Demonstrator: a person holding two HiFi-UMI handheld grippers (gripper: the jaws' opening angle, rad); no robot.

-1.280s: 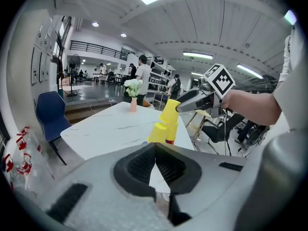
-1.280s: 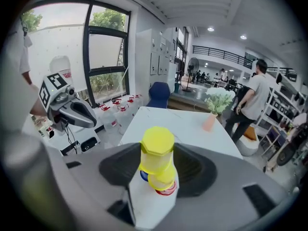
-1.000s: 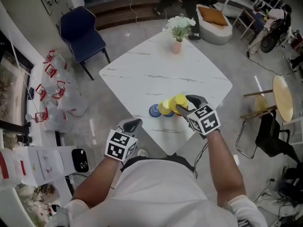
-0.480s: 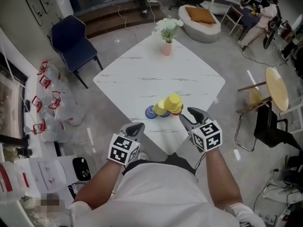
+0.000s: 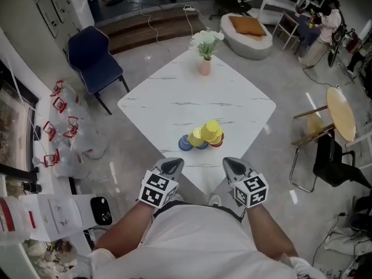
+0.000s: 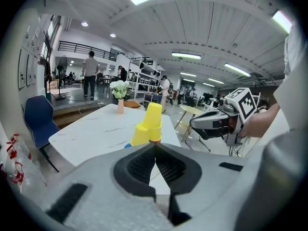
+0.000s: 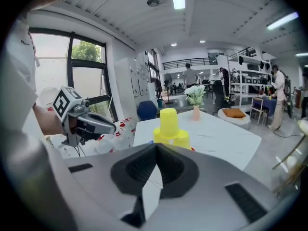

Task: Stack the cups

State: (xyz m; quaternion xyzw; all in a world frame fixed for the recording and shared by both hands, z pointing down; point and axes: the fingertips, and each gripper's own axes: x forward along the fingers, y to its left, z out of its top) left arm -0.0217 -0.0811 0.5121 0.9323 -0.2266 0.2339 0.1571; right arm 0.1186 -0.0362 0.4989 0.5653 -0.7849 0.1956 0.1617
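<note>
The cups (image 5: 204,136) stand as a small pyramid by the near corner of the desk (image 5: 192,92). A yellow top cup (image 5: 211,127) rides on two yellow ones, with a blue cup (image 5: 185,143) low beside them. I hold both grippers off the desk edge, close to my body and well apart from the stack.

The left gripper (image 5: 172,165) has its jaws together on nothing. The right gripper (image 5: 234,165) has just been closing its jaws, and they now meet with nothing between them.

I judge the stacking done and this step a clean retreat. To do it well, I keep both tools level, draw them straight toward me, and avoid any swing across the corner that could jolt the desk. The top cup looks square on its pair, though the head view is too small to be sure, so I check it in the gripper views.
</note>
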